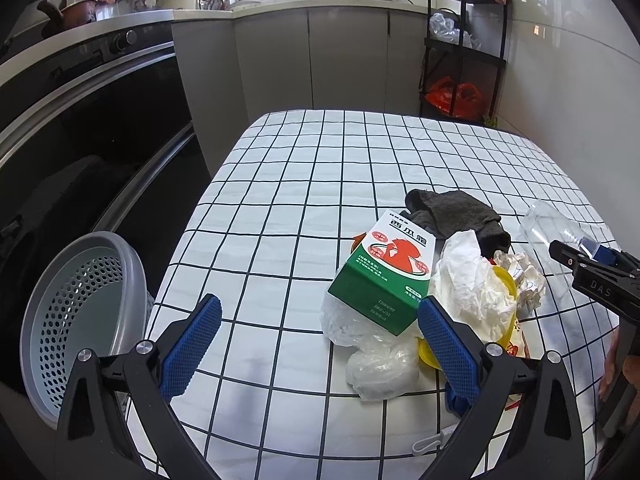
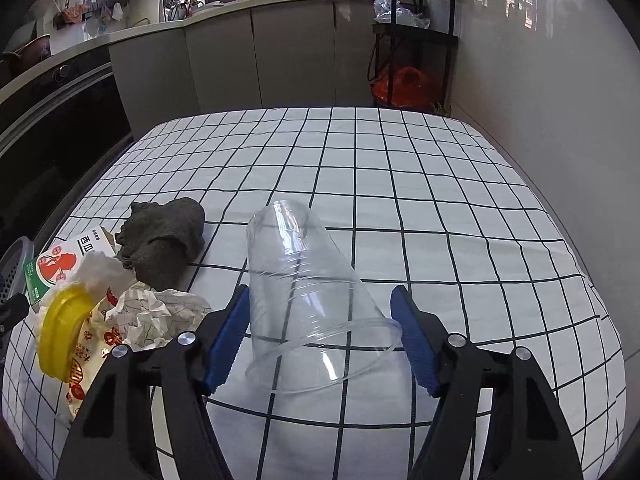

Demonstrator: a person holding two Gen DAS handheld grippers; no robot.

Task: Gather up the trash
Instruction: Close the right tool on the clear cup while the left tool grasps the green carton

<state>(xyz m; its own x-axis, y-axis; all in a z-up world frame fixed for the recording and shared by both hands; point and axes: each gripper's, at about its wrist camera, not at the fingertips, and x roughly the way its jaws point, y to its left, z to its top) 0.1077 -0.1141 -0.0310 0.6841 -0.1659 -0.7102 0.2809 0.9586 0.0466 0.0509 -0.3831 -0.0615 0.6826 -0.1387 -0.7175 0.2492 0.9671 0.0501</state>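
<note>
Right tool (image 2: 320, 338) we hold with ribbed blue pads apart around a clear plastic cup (image 2: 304, 284) lying on its side on the checked surface (image 2: 460, 220), not visibly gripping; crumpled paper (image 2: 160, 314) sits just left. Left tool (image 1: 320, 342) gapes empty.

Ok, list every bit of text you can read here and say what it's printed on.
"西瓜霜": green and white box, top face.
"DAS": right gripper, black body.
Small print on the box's green side: too small to read.
Red characters on the snack wrapper: crumpled, unreadable.
</note>
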